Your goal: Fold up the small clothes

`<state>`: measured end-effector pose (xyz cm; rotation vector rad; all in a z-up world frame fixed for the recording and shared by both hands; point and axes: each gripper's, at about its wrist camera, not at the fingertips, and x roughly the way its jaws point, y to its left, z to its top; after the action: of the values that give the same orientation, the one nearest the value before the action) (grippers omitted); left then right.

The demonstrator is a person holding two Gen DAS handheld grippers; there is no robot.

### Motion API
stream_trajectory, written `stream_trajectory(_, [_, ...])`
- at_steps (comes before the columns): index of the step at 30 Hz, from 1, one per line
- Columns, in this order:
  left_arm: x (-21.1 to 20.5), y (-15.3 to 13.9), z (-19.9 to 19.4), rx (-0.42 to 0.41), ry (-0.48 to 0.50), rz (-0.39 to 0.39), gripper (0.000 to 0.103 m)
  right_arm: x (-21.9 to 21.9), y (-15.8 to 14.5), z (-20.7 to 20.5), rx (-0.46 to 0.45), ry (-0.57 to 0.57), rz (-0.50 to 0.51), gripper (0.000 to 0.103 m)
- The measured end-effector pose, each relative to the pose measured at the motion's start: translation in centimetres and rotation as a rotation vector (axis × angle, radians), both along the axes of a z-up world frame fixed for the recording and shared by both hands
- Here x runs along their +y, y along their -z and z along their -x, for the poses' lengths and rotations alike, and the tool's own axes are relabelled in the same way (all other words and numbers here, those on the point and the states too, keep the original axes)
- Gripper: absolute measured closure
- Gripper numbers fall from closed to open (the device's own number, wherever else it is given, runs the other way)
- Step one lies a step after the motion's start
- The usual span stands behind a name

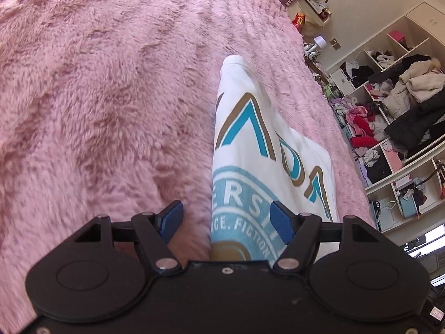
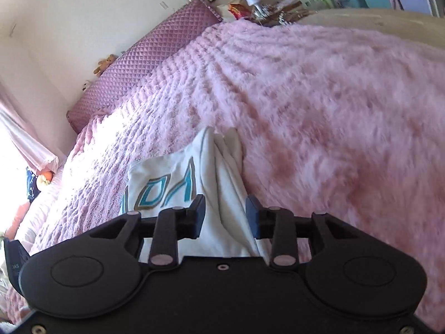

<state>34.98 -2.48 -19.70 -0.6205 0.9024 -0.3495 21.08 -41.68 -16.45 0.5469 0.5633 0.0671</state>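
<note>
A white T-shirt (image 1: 250, 144) with a teal and brown print lies partly folded on the pink fluffy blanket (image 1: 97, 97). My left gripper (image 1: 226, 220) is open, its blue fingers wide apart over the shirt's near edge, with the left finger (image 1: 171, 217) above the blanket. In the right wrist view the same shirt (image 2: 178, 178) shows bunched folds. My right gripper (image 2: 225, 217) is open, its fingers either side of a raised white fold without pinching it.
The pink blanket (image 2: 333, 111) covers the whole bed. A purple quilted headboard cushion (image 2: 144, 64) runs along the wall. Open shelves stuffed with clothes (image 1: 395, 111) stand beyond the bed's right edge. A cluttered nightstand (image 2: 250, 5) is by the head.
</note>
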Motion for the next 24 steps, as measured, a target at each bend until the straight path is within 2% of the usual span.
stream_trajectory(5, [-1.0,-0.4,-5.4,-0.019,0.014,-0.009,0.034,0.8,-0.1,-9.1,0.006,-0.069,0.116,0.070])
stream_trajectory(10, [-1.4,0.4,-8.4,0.014,0.004,0.034,0.034,2.0,0.4,-14.0,0.019,-0.103,0.181,0.070])
stream_trajectory(13, [-1.3,1.0,-9.1,0.027,-0.007,0.068,0.034,2.7,1.1,-15.5,0.046,-0.125,0.192,0.071])
stream_trajectory(15, [-1.6,0.8,-9.3,0.026,-0.011,0.076,0.034,3.0,1.1,-15.2,0.035,-0.117,0.201,0.096])
stream_trajectory(16, [-1.8,0.6,-9.3,0.022,-0.011,0.078,0.034,3.0,0.4,-14.6,0.003,-0.101,0.208,0.100])
stream_trajectory(19, [-2.6,0.1,-9.7,0.004,0.004,0.076,0.033,2.2,-0.4,-13.6,-0.035,-0.041,0.211,0.101])
stream_trajectory(21, [-3.0,0.3,-10.1,0.006,0.016,0.072,0.033,1.6,0.5,-14.0,0.006,-0.002,0.220,0.102])
stream_trajectory(23, [-3.4,0.7,-10.3,0.013,0.016,0.057,0.032,1.3,2.5,-15.1,0.076,-0.033,0.186,0.101])
stream_trajectory(24, [-3.5,0.9,-10.3,0.008,0.015,0.048,0.031,1.1,3.4,-15.3,0.086,-0.034,0.186,0.097])
